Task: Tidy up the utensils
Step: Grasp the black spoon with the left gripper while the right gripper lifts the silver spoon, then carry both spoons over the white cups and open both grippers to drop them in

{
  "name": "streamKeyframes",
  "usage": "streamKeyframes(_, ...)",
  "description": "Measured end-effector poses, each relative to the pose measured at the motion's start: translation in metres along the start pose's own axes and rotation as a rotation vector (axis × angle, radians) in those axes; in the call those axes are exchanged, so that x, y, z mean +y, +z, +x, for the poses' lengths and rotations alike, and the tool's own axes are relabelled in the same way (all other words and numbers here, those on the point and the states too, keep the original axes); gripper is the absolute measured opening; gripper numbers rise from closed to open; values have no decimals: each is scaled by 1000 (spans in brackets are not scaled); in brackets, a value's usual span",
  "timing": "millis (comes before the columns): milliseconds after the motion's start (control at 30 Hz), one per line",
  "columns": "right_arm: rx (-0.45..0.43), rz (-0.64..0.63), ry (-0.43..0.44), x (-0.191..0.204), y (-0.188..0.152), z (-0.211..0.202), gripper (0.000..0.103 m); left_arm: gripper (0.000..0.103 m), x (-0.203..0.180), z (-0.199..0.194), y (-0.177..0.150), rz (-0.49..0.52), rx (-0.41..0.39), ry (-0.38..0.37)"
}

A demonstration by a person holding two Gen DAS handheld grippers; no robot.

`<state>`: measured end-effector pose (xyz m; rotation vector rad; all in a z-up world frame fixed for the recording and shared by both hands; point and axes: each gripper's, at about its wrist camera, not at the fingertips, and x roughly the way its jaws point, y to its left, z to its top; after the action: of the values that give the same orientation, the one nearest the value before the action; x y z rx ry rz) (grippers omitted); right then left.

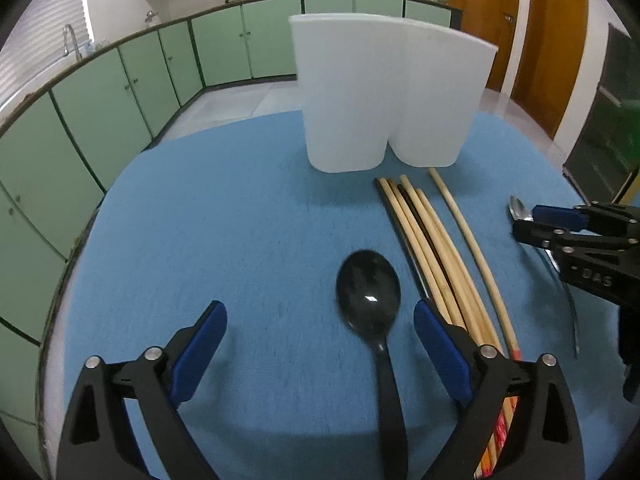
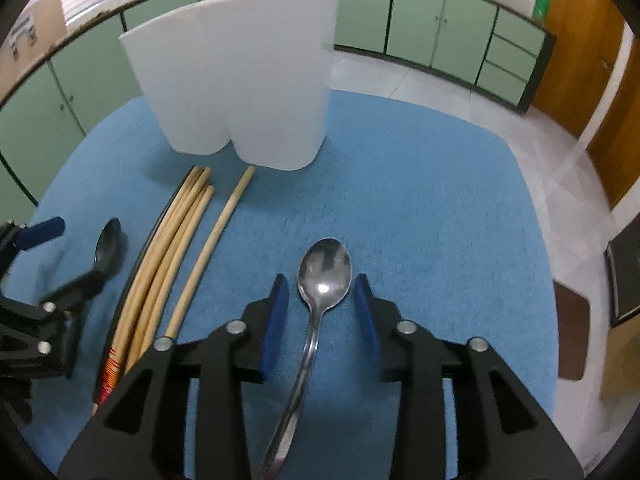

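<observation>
**Both grippers straddle a spoon; neither has closed**

While both spoons lie flat on the blue mat, you have a gripper over each, and the grasp is the step to get right.

Left gripper: spread wide. The black spoon lies between the pads but off centre, its bowl close to the pad on the chopstick side and well apart from the other. The handle runs back under the gripper toward the near edge of the mat. Shift toward the chopsticks so the handle sits midway before you close; as it stands, the near pad would likely push the spoon sideways. That same finger is just beside the bundle, so come down without catching a stick.

Right gripper: open, narrower than the left. The steel spoon is well centred, its bowl just ahead of the fingertips and its neck between the pads. Whether the pads touch the mat I cannot tell. Close on the neck or upper handle, not the bowl; the handle is thin, curved and polished, and in my judgement it may twist in the pads if taken too high.

The white holder stands upright at the far edge of the mat, its two compartments side by side. Its inside is not visible from either view. The chopsticks lie between the two spoons, tips pointing at the holder, one stick apart from the bundle.

Lift each spoon clear of the mat before you swing toward the holder, and keep the two grippers from crossing.
</observation>
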<state>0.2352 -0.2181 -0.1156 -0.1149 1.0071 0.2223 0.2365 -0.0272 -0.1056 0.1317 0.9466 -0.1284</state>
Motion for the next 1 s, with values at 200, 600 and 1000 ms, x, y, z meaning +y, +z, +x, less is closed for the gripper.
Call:
streamKeyframes(200,21,38,36,-12,15,4,39,93,0,20,13,8,32,19)
streamKeyframes(600,-86,2,12,-6,16,-7,27,35,3,4,11,-52,-4,-148)
streamKeyframes(1000,-508,0,111,-19,33,-113,27,35,11,-101,13,-48,-481,-208)
